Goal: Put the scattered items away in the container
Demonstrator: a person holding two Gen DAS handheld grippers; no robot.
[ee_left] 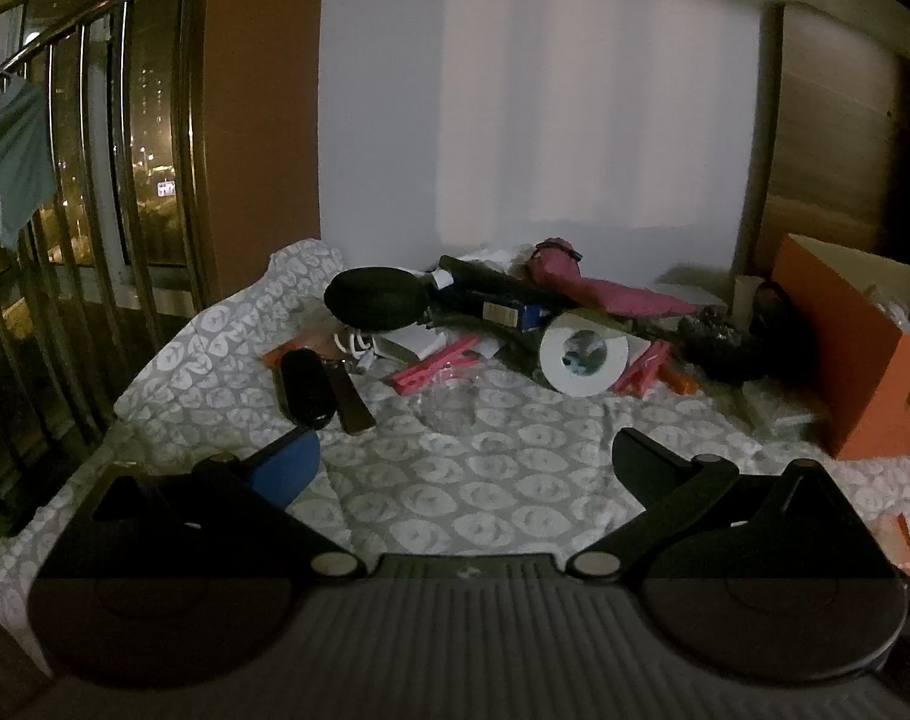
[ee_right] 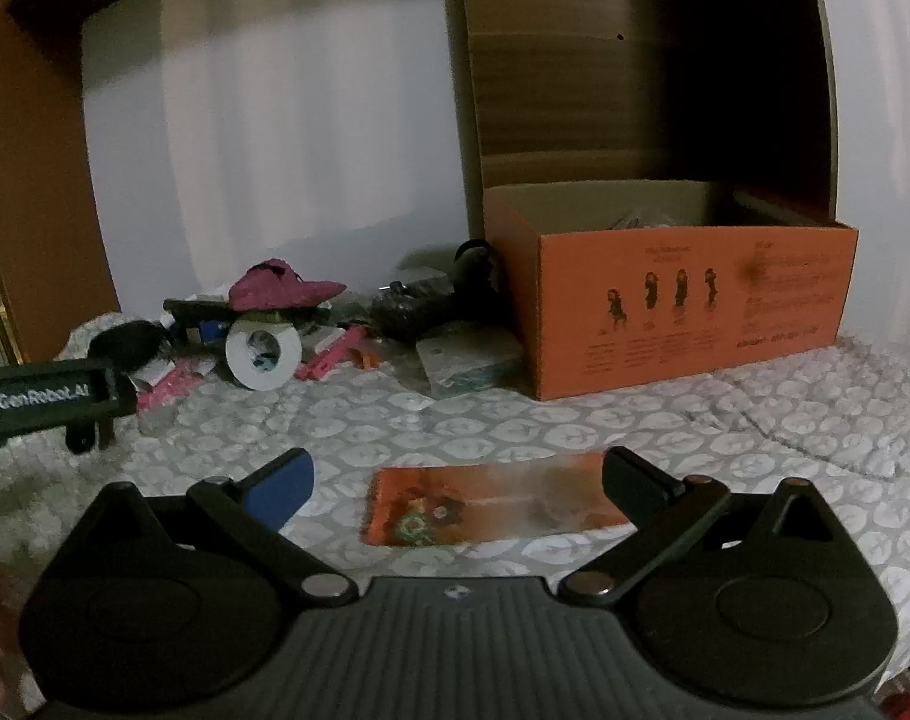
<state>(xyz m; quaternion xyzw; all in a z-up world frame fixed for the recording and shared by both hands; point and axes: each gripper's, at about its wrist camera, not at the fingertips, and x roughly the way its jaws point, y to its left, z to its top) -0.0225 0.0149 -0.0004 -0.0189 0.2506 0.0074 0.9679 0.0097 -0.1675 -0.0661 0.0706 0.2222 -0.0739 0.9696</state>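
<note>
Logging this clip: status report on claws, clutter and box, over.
Left claw and right claw both open, empty. Orange packet lies between right claw's fingers, untouched. Clutter pile unsorted beside orange box. Path clear.

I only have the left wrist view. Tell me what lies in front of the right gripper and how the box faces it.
Observer: A flat orange packet lies on the patterned cover straight ahead of the right gripper, whose jaws stand wide open with nothing between them.
Operator: Describe the box.
Observer: The orange box shows the right wrist its long printed side; its lid stands open, with some items already visible inside.
Operator: Report what sits beside that box.
Observer: A pale packet lies against the box's left corner, between it and the white tape roll.
</note>
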